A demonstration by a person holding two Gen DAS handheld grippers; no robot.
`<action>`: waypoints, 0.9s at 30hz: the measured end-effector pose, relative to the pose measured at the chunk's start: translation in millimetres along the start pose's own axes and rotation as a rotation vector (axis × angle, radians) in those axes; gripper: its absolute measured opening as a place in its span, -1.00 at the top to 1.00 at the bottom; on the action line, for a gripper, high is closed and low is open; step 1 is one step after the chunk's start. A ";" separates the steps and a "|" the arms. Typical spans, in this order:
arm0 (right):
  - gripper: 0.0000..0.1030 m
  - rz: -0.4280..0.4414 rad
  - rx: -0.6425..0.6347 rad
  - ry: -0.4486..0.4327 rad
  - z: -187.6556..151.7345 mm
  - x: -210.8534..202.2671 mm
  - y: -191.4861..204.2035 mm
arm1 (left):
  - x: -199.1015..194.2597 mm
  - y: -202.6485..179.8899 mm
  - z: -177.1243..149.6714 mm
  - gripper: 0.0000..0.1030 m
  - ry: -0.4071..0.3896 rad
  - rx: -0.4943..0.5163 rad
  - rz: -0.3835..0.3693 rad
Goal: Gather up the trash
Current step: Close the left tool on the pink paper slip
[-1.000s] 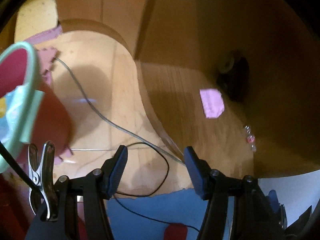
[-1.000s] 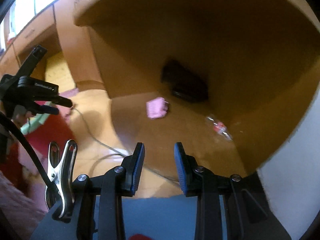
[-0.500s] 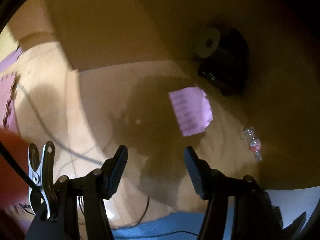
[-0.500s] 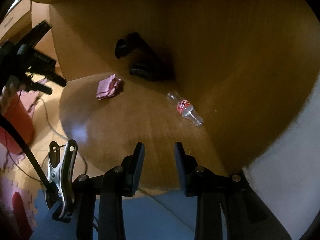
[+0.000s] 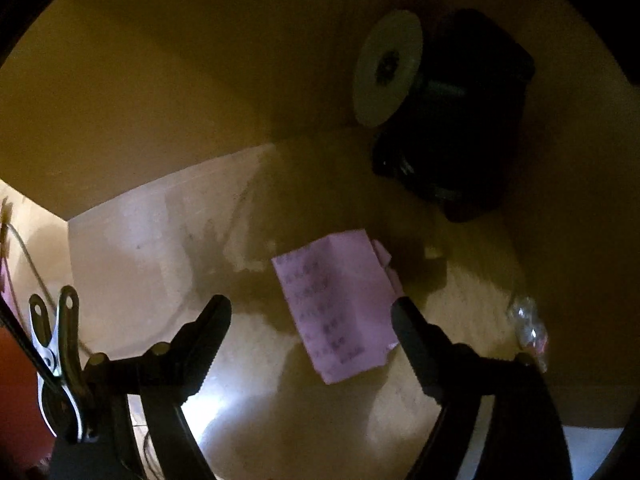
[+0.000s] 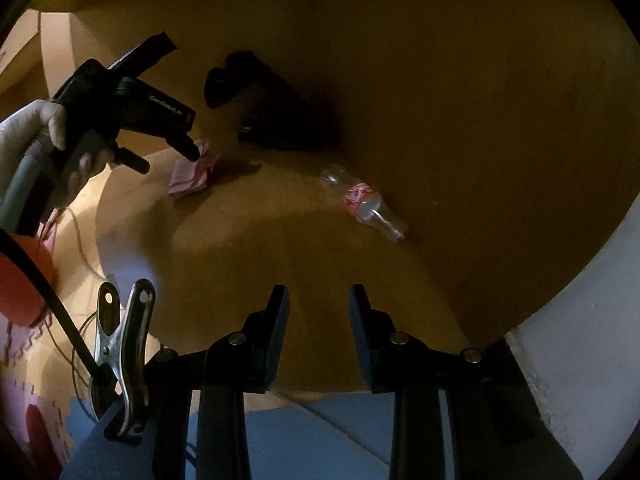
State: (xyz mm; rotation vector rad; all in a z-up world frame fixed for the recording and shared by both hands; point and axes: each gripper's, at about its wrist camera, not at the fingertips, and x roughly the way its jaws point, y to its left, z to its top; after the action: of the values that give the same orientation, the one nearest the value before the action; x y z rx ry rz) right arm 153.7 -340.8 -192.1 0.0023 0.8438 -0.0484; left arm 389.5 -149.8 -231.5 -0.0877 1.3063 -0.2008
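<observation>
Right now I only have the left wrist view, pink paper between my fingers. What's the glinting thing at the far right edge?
Observer: It's a clear plastic bottle with a red label, lying on its side.
Operator: And where's my other gripper?
Observer: The right gripper hangs back from the bottle, jaws partly open, with nothing between them.
Operator: Is my left one touching the paper?
Observer: The left gripper is just above the pink paper, jaws opening, not gripping it.

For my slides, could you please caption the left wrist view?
Left gripper opening above pink paper on a wooden floor.
</observation>
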 end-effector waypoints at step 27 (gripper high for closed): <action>0.37 -0.141 -0.224 -0.022 35.1 19.5 0.9 | -3.5 5.2 -26.3 0.14 -0.082 0.086 0.043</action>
State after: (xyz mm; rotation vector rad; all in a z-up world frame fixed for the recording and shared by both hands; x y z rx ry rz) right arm 192.9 -341.4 -183.4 -0.2678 0.8224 -0.0861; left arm 363.8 -142.7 -236.0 0.0059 1.2149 -0.2142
